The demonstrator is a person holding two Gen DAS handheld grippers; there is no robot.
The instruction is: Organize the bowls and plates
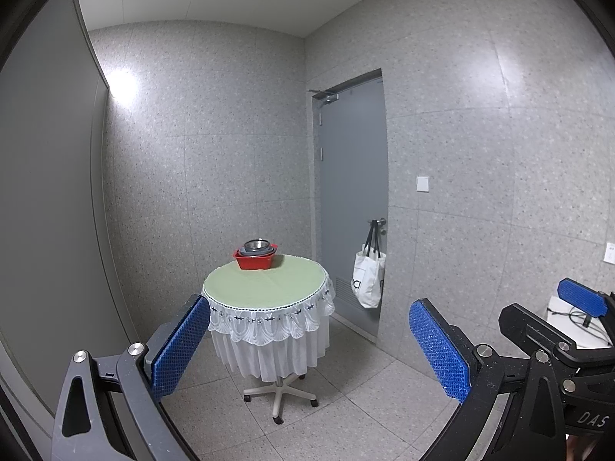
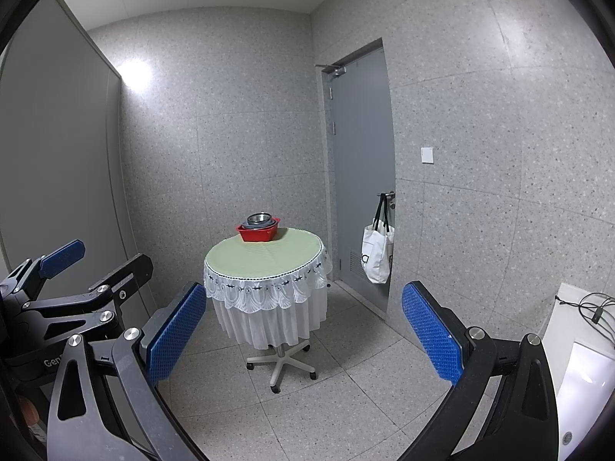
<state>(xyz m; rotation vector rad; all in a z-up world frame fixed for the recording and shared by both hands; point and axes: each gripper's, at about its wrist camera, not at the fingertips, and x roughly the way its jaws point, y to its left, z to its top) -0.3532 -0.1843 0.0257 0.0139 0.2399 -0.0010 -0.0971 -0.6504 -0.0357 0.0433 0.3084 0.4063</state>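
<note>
A stack of dishes stands at the far edge of a small round table (image 1: 265,280) with a green top and white lace skirt. The stack is a red bowl (image 1: 254,262) at the bottom, a grey dish in it, and a steel bowl (image 1: 256,246) on top. It shows in the right wrist view too, red bowl (image 2: 256,233) and steel bowl (image 2: 262,218), on the table (image 2: 265,255). My left gripper (image 1: 309,342) is open and empty, well back from the table. My right gripper (image 2: 303,326) is open and empty, also well back.
The table stands on a wheeled pedestal (image 1: 278,393) on a tiled floor. A grey door (image 1: 351,199) at the right has a white tote bag (image 1: 368,274) on its handle. A white surface with cables (image 2: 576,330) lies at the right. A grey panel (image 1: 50,192) fills the left.
</note>
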